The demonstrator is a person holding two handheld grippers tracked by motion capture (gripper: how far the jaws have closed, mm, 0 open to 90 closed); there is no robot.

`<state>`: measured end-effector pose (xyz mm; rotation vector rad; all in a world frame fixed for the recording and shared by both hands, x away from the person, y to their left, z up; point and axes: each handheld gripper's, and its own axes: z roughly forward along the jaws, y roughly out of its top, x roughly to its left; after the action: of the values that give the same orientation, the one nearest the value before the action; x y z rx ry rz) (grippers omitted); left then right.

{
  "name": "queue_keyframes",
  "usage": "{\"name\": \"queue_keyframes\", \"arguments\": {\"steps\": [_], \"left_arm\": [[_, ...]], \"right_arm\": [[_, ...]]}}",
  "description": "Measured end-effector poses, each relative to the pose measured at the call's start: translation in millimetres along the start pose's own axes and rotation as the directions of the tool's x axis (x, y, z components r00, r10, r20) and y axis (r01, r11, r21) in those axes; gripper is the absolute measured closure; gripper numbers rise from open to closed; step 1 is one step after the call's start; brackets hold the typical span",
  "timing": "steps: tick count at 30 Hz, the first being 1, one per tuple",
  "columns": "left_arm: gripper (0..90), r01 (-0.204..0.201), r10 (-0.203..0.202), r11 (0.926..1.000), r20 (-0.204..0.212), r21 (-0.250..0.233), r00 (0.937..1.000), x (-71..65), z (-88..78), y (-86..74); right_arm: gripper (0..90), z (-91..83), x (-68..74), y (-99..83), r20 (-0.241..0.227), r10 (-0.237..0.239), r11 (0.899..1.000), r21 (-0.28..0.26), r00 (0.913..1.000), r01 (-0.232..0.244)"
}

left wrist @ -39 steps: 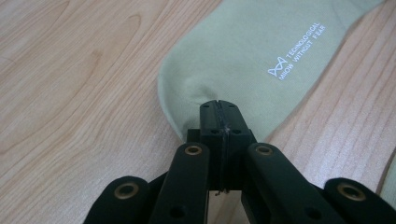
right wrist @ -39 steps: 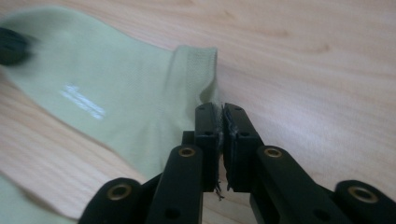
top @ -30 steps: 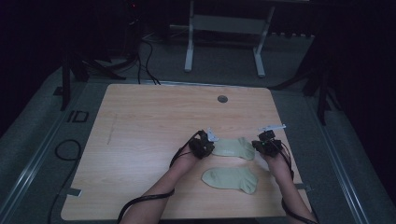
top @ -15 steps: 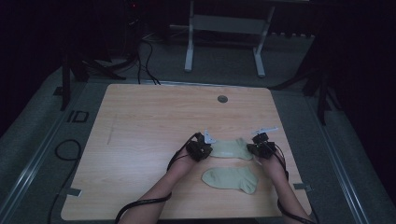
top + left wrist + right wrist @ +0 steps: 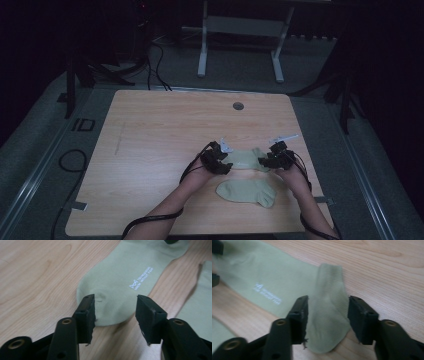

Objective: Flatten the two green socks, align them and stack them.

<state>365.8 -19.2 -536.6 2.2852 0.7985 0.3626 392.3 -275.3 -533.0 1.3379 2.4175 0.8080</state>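
Observation:
Two pale green socks lie on the wooden table (image 5: 150,130). The far sock (image 5: 245,159) stretches flat between my grippers, and the near sock (image 5: 247,191) lies just in front of it. My left gripper (image 5: 225,164) (image 5: 115,302) has just been opening. Its jaws stand apart around the far sock's rounded toe end (image 5: 112,290), pads off the cloth. My right gripper (image 5: 262,161) (image 5: 327,303) has also just been opening. The sock's ribbed cuff (image 5: 329,315) lies loose between its jaws. White lettering (image 5: 141,277) marks the sock.
A round grommet hole (image 5: 238,106) sits near the table's far edge. A metal stand (image 5: 240,45) and floor cables (image 5: 70,160) lie beyond the table. The near sock's edge (image 5: 200,297) lies to the right of the left jaws.
Both hands and the far sock have shifted slightly toward the near edge of the table. The sock now lies flat between the two grippers.

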Motion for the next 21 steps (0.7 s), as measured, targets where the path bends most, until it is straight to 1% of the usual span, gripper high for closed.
{"name": "queue_keyframes", "arguments": {"steps": [1,3,4,5,6,7,9,11,12,13,15,16,17,18,20,21], "left_arm": [[48.8,0.007,-0.007,1.0000,0.002,-0.006,1.0000,-0.3,-4.6,0.3],[46.9,0.011,-0.011,0.9999,0.017,-0.001,0.9998,-0.7,-12.1,-0.2],[45.0,0.007,-0.007,1.0000,0.014,-0.005,0.9999,-1.5,-16.4,-1.3],[41.7,0.013,-0.013,0.9999,0.007,-0.011,0.9999,-2.1,-20.9,-2.9],[41.0,0.021,-0.021,0.9997,0.013,-0.011,0.9997,-1.8,-25.1,-4.8],[41.0,0.034,-0.034,0.9993,0.019,-0.014,0.9992,-2.6,-29.0,-7.3],[41.0,0.027,-0.027,0.9994,0.025,-0.020,0.9993,-4.8,-36.8,-13.1],[41.0,0.034,-0.034,0.9993,0.037,-0.015,0.9988,-8.2,-42.3,-19.5],[41.0,0.033,-0.033,0.9993,0.043,-0.014,0.9985,-10.5,-44.7,-22.9],[41.0,0.024,-0.023,0.9997,0.048,-0.011,0.9986,-12.4,-46.9,-25.8],[41.0,0.020,-0.019,0.9997,0.055,-0.011,0.9983,-16.6,-50.7,-31.3],[41.0,0.020,-0.019,0.9997,0.055,-0.011,0.9983,-16.6,-50.7,-31.3],[41.0,0.038,-0.037,0.9992,0.073,-0.012,0.9966,-18.8,-53.7,-36.4],[41.3,0.039,-0.039,0.9992,0.077,-0.009,0.9963,-20.4,-54.8,-38.6],[41.3,0.035,-0.035,0.9994,0.067,-0.004,0.9971,-24.4,-55.7,-42.5],[41.2,0.040,-0.039,0.9992,0.076,-0.002,0.9964,-25.8,-55.1,-44.5]], "right_arm": [[43.6,-4.3,2.3,-0.1,-0.001,-0.009,1.000,-0.009,1.0000,0.009],[38.7,-8.9,4.9,-0.7,-0.011,-0.023,1.000,-0.019,0.9997,0.023],[37.7,-11.5,7.0,-1.4,-0.008,-0.030,0.999,-0.021,0.9995,0.030],[41.0,-14.4,9.1,-2.8,-0.013,-0.039,0.999,-0.023,0.9992,0.038],[39.5,-17.1,10.6,-4.1,-0.026,-0.039,0.999,-0.012,0.9989,0.039],[38.9,-19.8,12.1,-6.0,-0.021,-0.036,0.999,-0.022,0.9991,0.035],[39.2,-26.0,14.9,-10.6,-0.035,-0.023,0.999,-0.042,0.9991,0.022],[41.0,-32.2,19.1,-15.7,-0.037,-0.028,0.998,-0.057,0.9989,0.026],[40.7,-34.5,21.3,-18.4,-0.050,-0.034,0.997,-0.064,0.9982,0.030],[40.6,-36.1,23.6,-21.2,-0.051,-0.043,0.997,-0.066,0.9977,0.040],[40.8,-37.8,27.4,-27.4,-0.050,-0.066,0.996,-0.058,0.9965,0.063],[40.8,-37.8,27.4,-27.4,-0.050,-0.066,0.996,-0.058,0.9965,0.063],[41.6,-38.6,28.7,-30.7,-0.042,-0.070,0.996,-0.051,0.9967,0.068],[42.7,-40.8,29.9,-37.5,-0.018,-0.074,0.996,-0.045,0.9971,0.073],[44.6,-43.3,30.3,-44.0,-0.014,-0.072,0.996,-0.043,0.9973,0.072],[46.5,-44.6,30.4,-47.3,-0.008,-0.068,0.997,-0.044,0.9977,0.067]]}}
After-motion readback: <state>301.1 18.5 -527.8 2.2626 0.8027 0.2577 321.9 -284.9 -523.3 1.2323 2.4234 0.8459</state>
